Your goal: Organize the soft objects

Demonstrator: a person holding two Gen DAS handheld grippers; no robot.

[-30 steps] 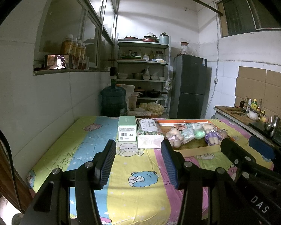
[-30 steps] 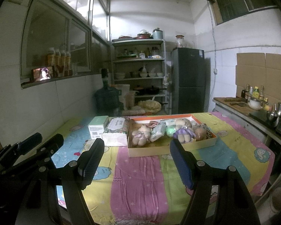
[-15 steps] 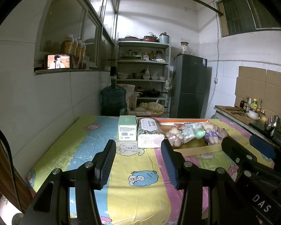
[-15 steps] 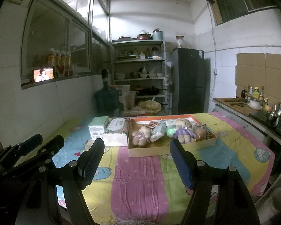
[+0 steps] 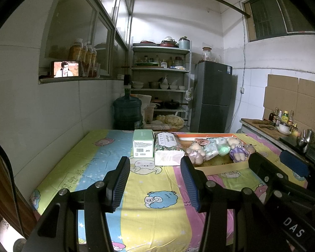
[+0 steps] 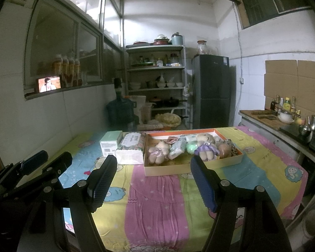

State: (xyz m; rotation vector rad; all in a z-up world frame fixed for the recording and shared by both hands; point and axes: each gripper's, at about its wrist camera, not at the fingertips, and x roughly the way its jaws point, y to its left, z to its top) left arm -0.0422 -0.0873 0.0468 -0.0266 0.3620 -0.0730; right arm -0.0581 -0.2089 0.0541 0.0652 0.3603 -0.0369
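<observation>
An orange-rimmed cardboard tray sits at the far side of the table and holds several soft toys: a pink plush bear, a teal packet, a green ball, a bear in a purple dress. The tray also shows in the left wrist view. A tissue pack and a green-white box stand left of it. My left gripper is open and empty, well short of them. My right gripper is open and empty, in front of the tray.
The table has a colourful cartoon cloth. A wall runs along the left. A water jug, shelves and a fridge stand behind. A counter with bottles and bowls is at the right.
</observation>
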